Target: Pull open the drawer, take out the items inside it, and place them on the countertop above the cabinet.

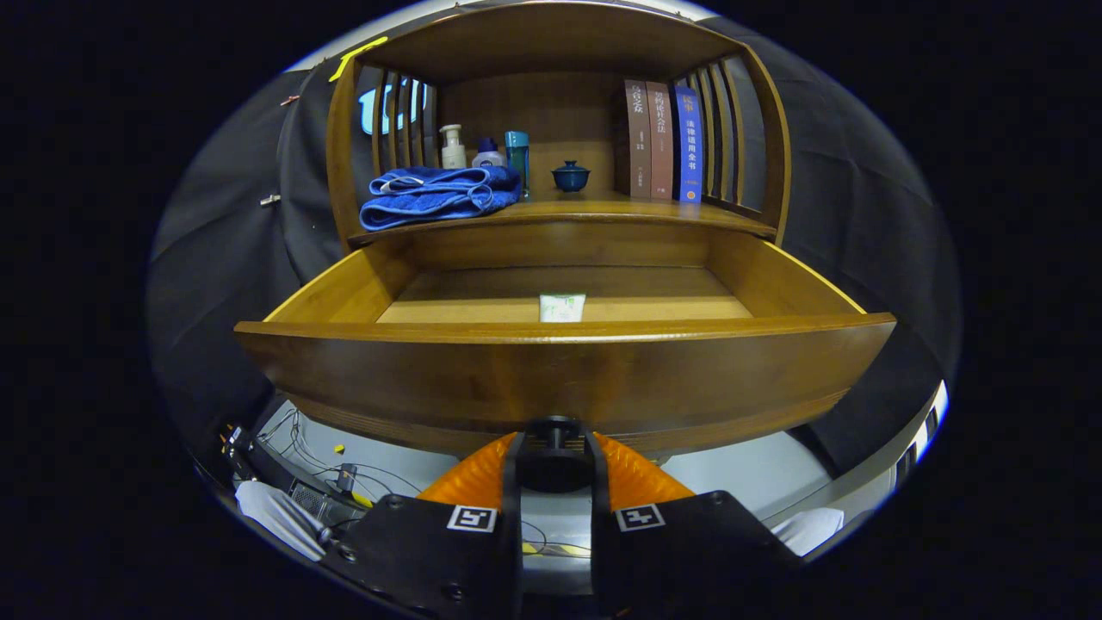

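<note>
The gripper (pixel 555 452) sits nearest, its two fingers (pixel 478 474) drawn narrow and pressing from either side on the dark round knob (pixel 554 430) at the middle of the drawer (pixel 560 370) front. The fingers reach straight forward and roughly level, meeting the front panel square on, low at its centre.

The drawer stands pulled well out toward the gripper. Its front panel runs crosswise, left to right, just beyond the fingertips, and its side walls run back from there to the cabinet. Over the front's top edge the wooden floor of the drawer shows, and on it, straight ahead of the fingers and just behind the front panel, lies a small pale packet (pixel 561 307) with green print. Its lower part is hidden by the panel, so its long axis cannot be told.

Beyond and above the drawer is the countertop (pixel 585 209), set inside a wooden hutch with slatted sides. From left to right on it: a folded blue towel (pixel 439 196) at the front left, behind it a pump bottle (pixel 453 148), a small jar (pixel 488 155) and a teal bottle (pixel 517 151); then a little blue lidded cup (pixel 571 176) nearly straight ahead of the fingers; then three upright books (pixel 662 140) to the right.

Below the drawer, left of the fingers, cables (pixel 297 430) lie on a pale floor.
</note>
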